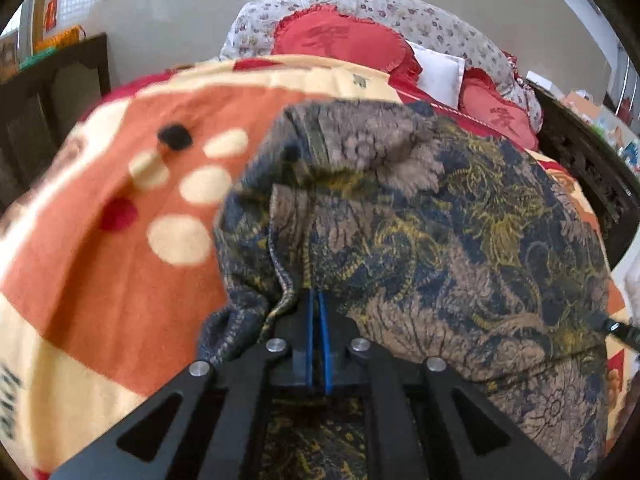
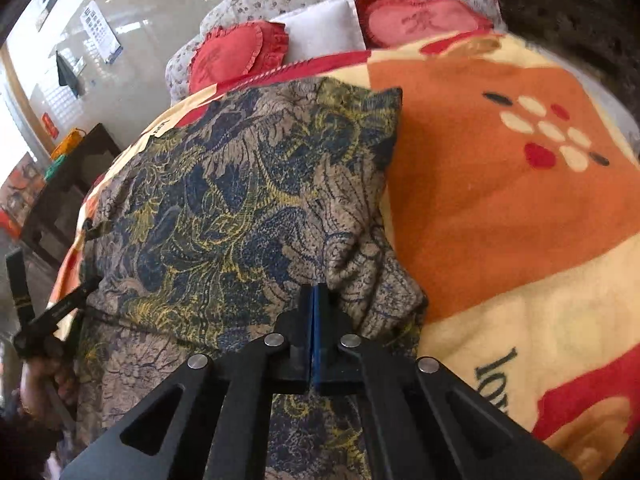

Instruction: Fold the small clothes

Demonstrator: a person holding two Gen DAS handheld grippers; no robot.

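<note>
A garment (image 1: pixel 440 220) in a blue, gold and tan leaf print lies spread on an orange and cream blanket (image 1: pixel 100 280). My left gripper (image 1: pixel 318 300) is shut, its blue pads pressed together on a bunched edge at the garment's near left side, and printed cloth also shows beneath the fingers. In the right wrist view the same garment (image 2: pixel 240 184) fills the middle and left. My right gripper (image 2: pixel 316 292) is shut at its near right corner, where the cloth puckers around the fingertips. A hand (image 2: pixel 40 380) holds the other gripper's body at the far left.
The blanket (image 2: pixel 500 220) covers a bed. Red heart cushions (image 1: pixel 344 40) (image 2: pixel 236 52) and a white pillow (image 1: pixel 440 68) lean on a floral bolster at the far end. A dark carved bed frame (image 1: pixel 592 168) runs along one side, and a dark wooden cabinet (image 2: pixel 60 208) stands on the floor.
</note>
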